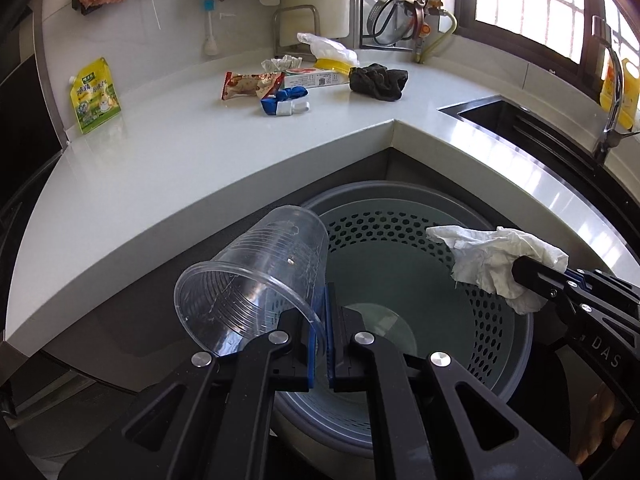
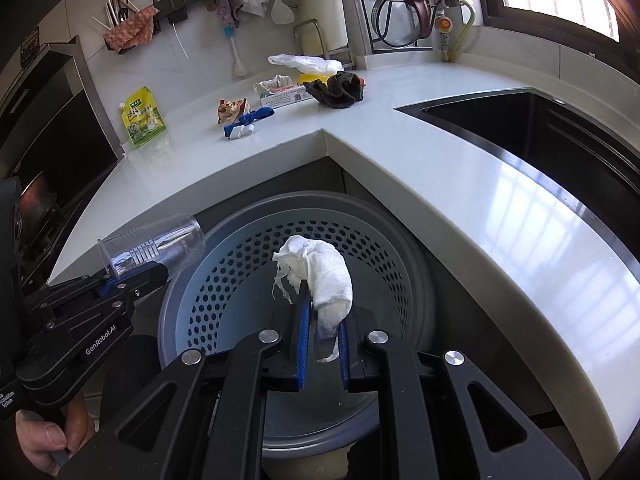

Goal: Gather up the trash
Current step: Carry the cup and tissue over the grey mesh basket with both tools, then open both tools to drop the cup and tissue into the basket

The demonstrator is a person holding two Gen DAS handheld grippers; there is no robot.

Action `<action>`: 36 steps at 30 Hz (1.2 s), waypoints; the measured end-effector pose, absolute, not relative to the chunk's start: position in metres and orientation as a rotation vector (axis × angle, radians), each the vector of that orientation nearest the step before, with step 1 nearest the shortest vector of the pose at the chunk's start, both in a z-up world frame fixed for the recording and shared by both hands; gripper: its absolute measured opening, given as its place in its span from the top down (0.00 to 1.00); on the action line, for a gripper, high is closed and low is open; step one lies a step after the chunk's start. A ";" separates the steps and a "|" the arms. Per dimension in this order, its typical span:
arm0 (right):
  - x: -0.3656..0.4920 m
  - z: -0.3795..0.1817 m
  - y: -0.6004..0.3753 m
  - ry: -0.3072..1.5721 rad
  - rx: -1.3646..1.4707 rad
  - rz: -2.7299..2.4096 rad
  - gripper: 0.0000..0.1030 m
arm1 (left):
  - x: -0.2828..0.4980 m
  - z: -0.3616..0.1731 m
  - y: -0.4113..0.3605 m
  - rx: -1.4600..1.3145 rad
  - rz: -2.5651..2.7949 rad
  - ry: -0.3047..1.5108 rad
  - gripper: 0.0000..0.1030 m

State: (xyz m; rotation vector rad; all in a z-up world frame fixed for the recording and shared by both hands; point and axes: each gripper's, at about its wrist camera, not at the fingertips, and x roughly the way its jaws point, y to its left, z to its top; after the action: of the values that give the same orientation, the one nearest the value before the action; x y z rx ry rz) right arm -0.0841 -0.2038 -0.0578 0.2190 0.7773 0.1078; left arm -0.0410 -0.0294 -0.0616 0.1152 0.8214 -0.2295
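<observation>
**Inspector:** Trash in hand on both sides. Left tongs are closed nearly flat on the rim wall of a clear plastic cup, which lies tilted with its base over the near rim of the grey perforated bin. Right tongs are part closed around a crumpled white tissue, held above the bin's open mouth. The bin sits on the floor in the inner corner below the surface.

**Supervisor:** Risks?

**Inspector:** In my judgement the cup is the weak point. It is pinched at one thin wall and hangs mostly over the bin's edge, not its centre, so on release it may strike the rim and roll to the floor. The tissue is loosely caught and may cling to a blue pad.

**Supervisor:** What remains?

**Inspector:** Toward the back of the surface, near the corner: a snack wrapper, a blue-and-white tube, a flat carton, a dark cloth and a white plastic bag. A yellow-green pouch stands at the left edge. Nothing stands between the bin and these; the sink is to the right.
</observation>
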 end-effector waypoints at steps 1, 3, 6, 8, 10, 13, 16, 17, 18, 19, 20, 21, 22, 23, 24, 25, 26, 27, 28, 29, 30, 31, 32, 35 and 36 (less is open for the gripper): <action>-0.083 -0.059 -0.202 0.782 0.216 0.110 0.89 | -0.040 -0.063 -0.029 0.113 -0.229 0.827 0.95; -0.080 -0.061 -0.200 0.792 0.215 0.115 0.89 | -0.039 -0.066 -0.026 0.106 -0.228 0.840 0.95; -0.077 -0.064 -0.197 0.806 0.210 0.121 0.88 | -0.036 -0.070 -0.023 0.097 -0.223 0.855 0.95; -0.074 -0.066 -0.195 0.814 0.206 0.126 0.88 | -0.035 -0.071 -0.020 0.089 -0.221 0.863 0.95; -0.071 -0.068 -0.194 0.821 0.206 0.131 0.88 | -0.034 -0.072 -0.018 0.083 -0.219 0.868 0.94; -0.070 -0.071 -0.193 0.828 0.207 0.135 0.88 | -0.034 -0.074 -0.016 0.075 -0.222 0.874 0.93; -0.069 -0.072 -0.194 0.833 0.212 0.138 0.88 | -0.033 -0.076 -0.016 0.073 -0.227 0.881 0.92; -0.069 -0.072 -0.194 0.833 0.213 0.138 0.88 | -0.033 -0.076 -0.016 0.073 -0.227 0.883 0.92; -0.069 -0.072 -0.194 0.832 0.214 0.137 0.88 | -0.033 -0.076 -0.016 0.073 -0.228 0.884 0.92; -0.069 -0.072 -0.195 0.831 0.215 0.136 0.88 | -0.033 -0.076 -0.016 0.073 -0.227 0.885 0.92; -0.069 -0.071 -0.196 0.830 0.216 0.135 0.88 | -0.033 -0.076 -0.016 0.071 -0.228 0.884 0.92; -0.069 -0.071 -0.197 0.828 0.216 0.134 0.88 | -0.034 -0.076 -0.016 0.068 -0.231 0.887 0.92; -0.069 -0.071 -0.198 0.827 0.216 0.132 0.87 | -0.033 -0.076 -0.015 0.063 -0.236 0.891 0.91; -0.070 -0.070 -0.199 0.825 0.217 0.130 0.87 | -0.033 -0.076 -0.015 0.058 -0.239 0.893 0.91; -0.070 -0.069 -0.200 0.823 0.219 0.128 0.84 | -0.033 -0.076 -0.015 0.056 -0.239 0.894 0.89; -0.071 -0.069 -0.200 0.820 0.223 0.126 0.79 | -0.033 -0.076 -0.016 0.056 -0.239 0.895 0.86; -0.071 -0.068 -0.202 0.816 0.227 0.124 0.76 | -0.033 -0.076 -0.016 0.056 -0.239 0.895 0.83; -0.072 -0.067 -0.203 0.811 0.230 0.123 0.69 | -0.033 -0.075 -0.016 0.055 -0.238 0.893 0.75; -0.073 -0.066 -0.203 0.804 0.232 0.121 0.61 | -0.034 -0.074 -0.016 0.057 -0.235 0.888 0.66; -0.074 -0.064 -0.204 0.796 0.232 0.119 0.58 | -0.034 -0.074 -0.016 0.061 -0.229 0.881 0.61; -0.075 -0.063 -0.205 0.789 0.231 0.118 0.55 | -0.035 -0.073 -0.016 0.064 -0.226 0.875 0.54; -0.076 -0.062 -0.205 0.785 0.231 0.116 0.55 | -0.036 -0.072 -0.016 0.065 -0.226 0.870 0.53; -0.077 -0.061 -0.205 0.782 0.231 0.114 0.55 | -0.036 -0.071 -0.016 0.068 -0.224 0.869 0.53; -0.077 -0.060 -0.206 0.779 0.236 0.114 0.55 | -0.037 -0.070 -0.016 0.069 -0.223 0.870 0.52; -0.078 -0.060 -0.206 0.779 0.237 0.114 0.55 | -0.037 -0.070 -0.016 0.067 -0.222 0.870 0.51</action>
State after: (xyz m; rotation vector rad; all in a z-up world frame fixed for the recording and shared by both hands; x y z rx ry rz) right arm -0.0776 -0.2057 -0.0597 0.2374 0.7789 0.1142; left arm -0.0366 -0.0156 -0.0702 0.0675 0.8699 -0.2224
